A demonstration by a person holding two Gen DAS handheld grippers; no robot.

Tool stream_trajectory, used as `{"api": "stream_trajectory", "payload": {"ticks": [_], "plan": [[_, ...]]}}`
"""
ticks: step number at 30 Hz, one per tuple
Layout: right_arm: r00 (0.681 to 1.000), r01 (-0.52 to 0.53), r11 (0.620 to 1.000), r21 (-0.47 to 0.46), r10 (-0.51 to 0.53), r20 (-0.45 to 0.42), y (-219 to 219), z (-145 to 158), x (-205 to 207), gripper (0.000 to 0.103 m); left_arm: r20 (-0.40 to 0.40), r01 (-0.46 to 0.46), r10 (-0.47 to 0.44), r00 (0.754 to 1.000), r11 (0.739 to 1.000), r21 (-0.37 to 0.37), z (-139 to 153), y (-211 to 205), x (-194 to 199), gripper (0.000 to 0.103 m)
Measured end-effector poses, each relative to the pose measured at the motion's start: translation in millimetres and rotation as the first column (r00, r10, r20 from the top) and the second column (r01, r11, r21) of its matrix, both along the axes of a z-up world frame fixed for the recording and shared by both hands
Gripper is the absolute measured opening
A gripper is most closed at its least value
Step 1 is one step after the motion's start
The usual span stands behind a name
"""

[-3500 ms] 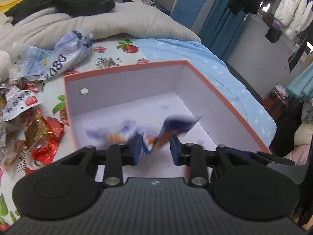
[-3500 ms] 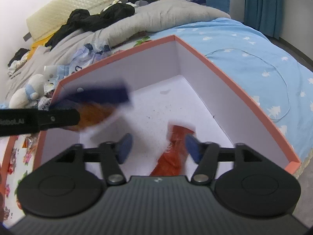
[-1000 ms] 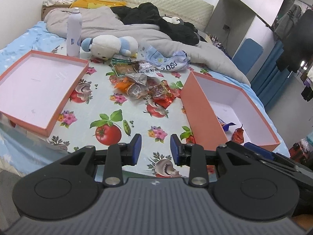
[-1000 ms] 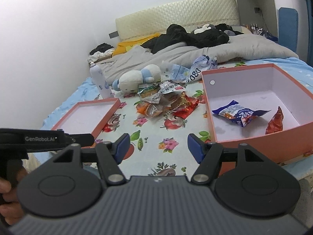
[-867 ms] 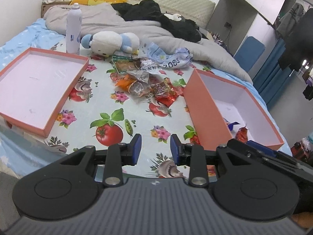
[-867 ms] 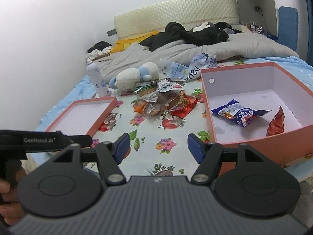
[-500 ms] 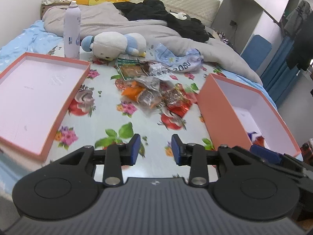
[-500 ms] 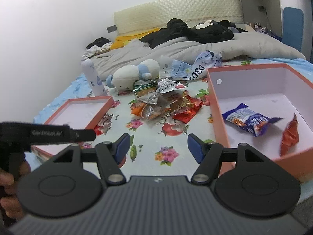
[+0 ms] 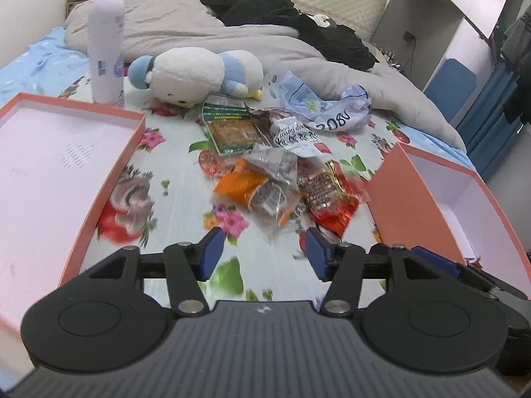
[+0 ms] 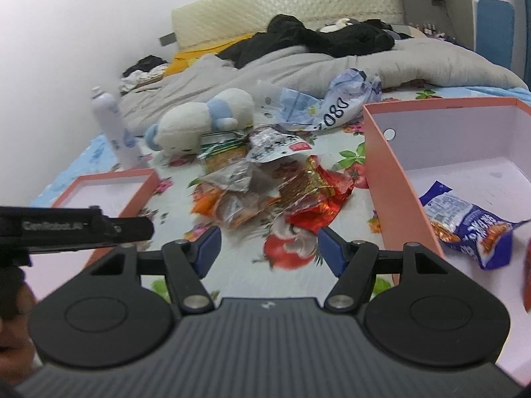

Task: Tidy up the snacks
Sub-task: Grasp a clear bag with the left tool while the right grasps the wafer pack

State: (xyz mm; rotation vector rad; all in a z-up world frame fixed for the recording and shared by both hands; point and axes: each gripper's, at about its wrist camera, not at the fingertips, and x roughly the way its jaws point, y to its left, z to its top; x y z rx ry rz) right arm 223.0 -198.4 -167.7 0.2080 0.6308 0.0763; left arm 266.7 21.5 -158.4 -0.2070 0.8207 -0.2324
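Note:
A pile of snack packets lies on the flowered sheet between two orange boxes; it also shows in the right wrist view. It holds an orange packet, a red foil packet and a green-edged packet. My left gripper is open and empty, just short of the pile. My right gripper is open and empty, also just short of it. The deep orange box on the right holds a blue snack bag.
A shallow orange lid lies on the left. A plush toy, a white bottle, a crumpled blue-white bag and grey bedding lie behind the pile. The left gripper's body shows in the right wrist view.
Both grippers dropped their snacks in the deep box, pulled back, then moved forward and down toward the pile. The left gripper's jaws have opened wider.

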Motion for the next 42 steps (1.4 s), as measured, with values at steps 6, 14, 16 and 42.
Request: {"api": "stream_trajectory", "payload": {"ticks": [6,14,16,42], "plan": [[0.998,0.061,0.998,0.009,-0.061,-0.025,-4.1,-24.5,41.2,0.067,0.022,0.039,-0.039,0.999,0.999,0.026,-7.8,-11.0,47.2,0.074],[0.995,0.087,0.996,-0.01,-0.087,-0.044,-0.2,-53.1,88.3,0.067,0.032,0.092,-0.093,0.995,0.995,0.038,-24.8,-27.3,105.8,0.074],[0.994,0.094,0.995,-0.022,-0.095,-0.051,1.9,-60.3,98.1,0.067,0.031,0.107,-0.109,0.994,0.993,0.04,-31.1,-32.0,117.5,0.074],[0.992,0.083,0.988,-0.131,-0.094,-0.08,15.0,-76.7,113.4,0.042,-0.008,0.139,-0.139,0.99,0.99,0.034,-75.4,-49.9,159.3,0.032]]}}
